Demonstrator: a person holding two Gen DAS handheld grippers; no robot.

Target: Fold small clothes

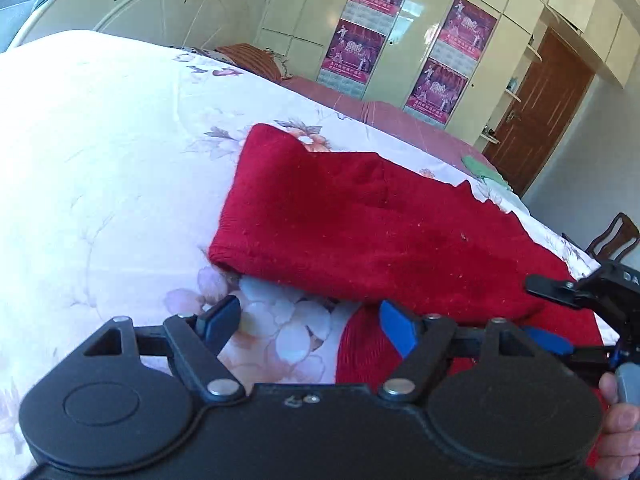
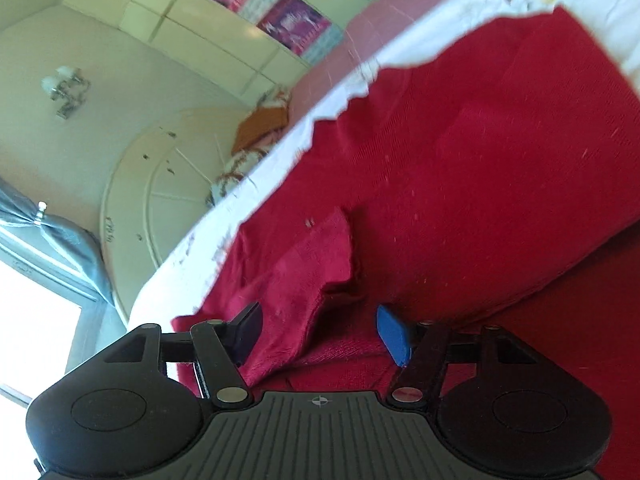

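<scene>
Red knit garment is lying flat on your bed, spread over the white floral bedspread, with a folded edge facing the left side of the left wrist view. Your left tool sits low at the near edge of it with its jaws spread wide, nothing pinched between them, just flowered sheet and a bit of red fabric underneath. One blue pad hangs right over the red cloth. Your right tool is also gaping, and a bunched-up flap of the red garment pokes up between its jaws, but the pads aren't pressing on it from what I can see. In the left view you can spot the right tool at the far right edge, with your hand wrapped around the handle. Cream wardrobe with pink posters stands behind the bed
</scene>
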